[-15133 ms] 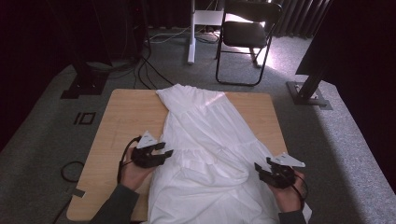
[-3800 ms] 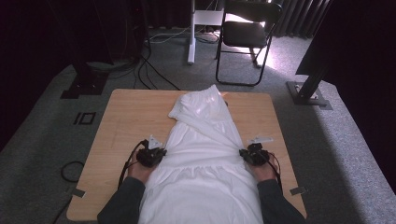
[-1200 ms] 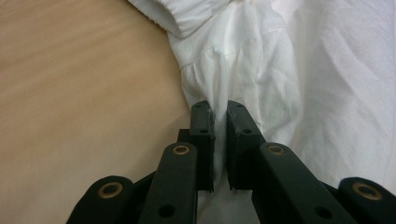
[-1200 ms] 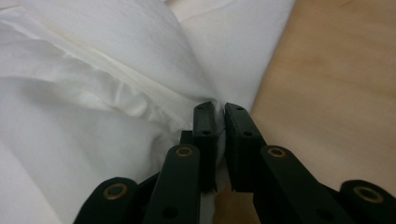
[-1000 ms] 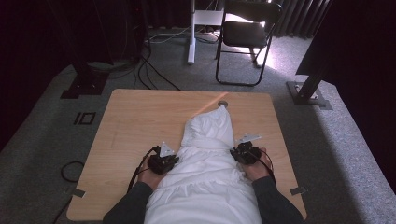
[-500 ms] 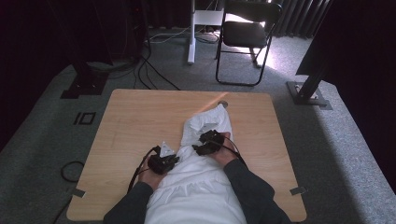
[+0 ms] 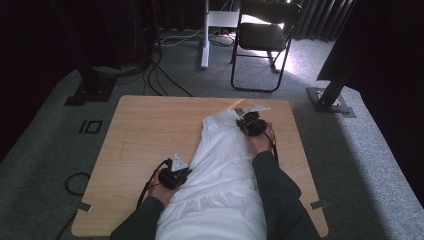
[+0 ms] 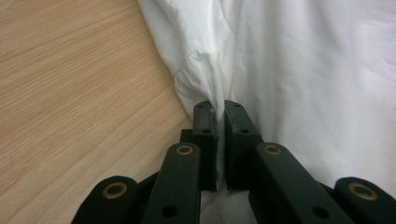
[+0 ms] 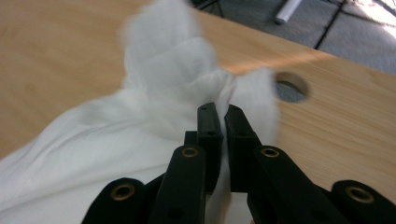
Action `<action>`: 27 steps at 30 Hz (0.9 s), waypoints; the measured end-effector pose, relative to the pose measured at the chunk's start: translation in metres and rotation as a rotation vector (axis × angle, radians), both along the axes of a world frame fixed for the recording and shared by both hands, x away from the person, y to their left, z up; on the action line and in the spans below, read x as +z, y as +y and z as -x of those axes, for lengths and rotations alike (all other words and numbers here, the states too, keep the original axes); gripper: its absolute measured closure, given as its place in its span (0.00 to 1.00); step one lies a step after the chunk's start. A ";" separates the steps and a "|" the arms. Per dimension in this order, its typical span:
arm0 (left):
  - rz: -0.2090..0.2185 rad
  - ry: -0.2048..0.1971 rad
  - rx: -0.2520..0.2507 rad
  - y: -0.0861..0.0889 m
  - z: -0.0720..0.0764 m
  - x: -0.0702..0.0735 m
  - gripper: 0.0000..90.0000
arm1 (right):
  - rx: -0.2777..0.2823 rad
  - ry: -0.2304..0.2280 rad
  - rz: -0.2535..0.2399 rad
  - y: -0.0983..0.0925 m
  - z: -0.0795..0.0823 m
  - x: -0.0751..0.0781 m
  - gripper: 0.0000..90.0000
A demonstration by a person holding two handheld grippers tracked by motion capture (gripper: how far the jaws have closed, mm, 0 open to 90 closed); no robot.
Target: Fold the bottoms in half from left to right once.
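Wooden table (image 7: 150, 135) – white garment (image 7: 220, 170) pinched by left gripper (image 7: 186, 171) near, right gripper (image 7: 241, 121) far end.

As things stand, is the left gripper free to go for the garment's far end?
Probably not: the left gripper is clamped on the white garment near the table's front, and the right gripper already pinches that end.

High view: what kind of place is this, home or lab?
Probably a lab or studio recording space, not a home. A bare wooden table stands on grey carpet, with dark curtains behind, loose cables on the floor, metal stand bases and a folding chair.
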State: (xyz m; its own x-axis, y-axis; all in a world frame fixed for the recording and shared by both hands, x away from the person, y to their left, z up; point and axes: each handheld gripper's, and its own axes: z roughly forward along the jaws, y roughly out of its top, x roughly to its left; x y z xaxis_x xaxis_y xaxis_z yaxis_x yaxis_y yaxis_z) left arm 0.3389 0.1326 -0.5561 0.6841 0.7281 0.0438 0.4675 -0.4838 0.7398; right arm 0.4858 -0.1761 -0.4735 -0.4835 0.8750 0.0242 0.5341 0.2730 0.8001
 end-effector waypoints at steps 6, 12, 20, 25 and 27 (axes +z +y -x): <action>0.000 -0.002 0.019 0.000 0.000 0.000 0.92 | -0.105 0.036 0.002 -0.025 -0.013 -0.017 0.73; -0.005 0.037 0.051 0.005 -0.006 0.005 0.71 | -0.087 0.008 -0.028 -0.036 0.008 -0.016 0.58; 0.046 -0.061 0.059 -0.005 -0.037 0.059 0.62 | 0.097 0.060 0.073 -0.015 0.044 -0.048 0.54; 0.010 -0.045 0.036 -0.041 -0.079 0.054 0.62 | 0.083 0.121 0.081 -0.006 0.034 -0.071 0.55; -0.035 -0.021 0.034 -0.054 -0.093 0.039 0.61 | 0.078 0.125 0.100 -0.002 0.033 -0.077 0.55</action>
State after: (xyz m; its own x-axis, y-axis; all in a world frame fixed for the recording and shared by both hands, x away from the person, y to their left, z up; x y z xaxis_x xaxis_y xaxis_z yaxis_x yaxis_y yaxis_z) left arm 0.4320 0.0782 -0.5174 0.6578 0.7485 0.0837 0.4686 -0.4937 0.7326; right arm 0.4530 -0.1785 -0.5502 -0.5490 0.8358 0.0035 0.6016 0.3923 0.6958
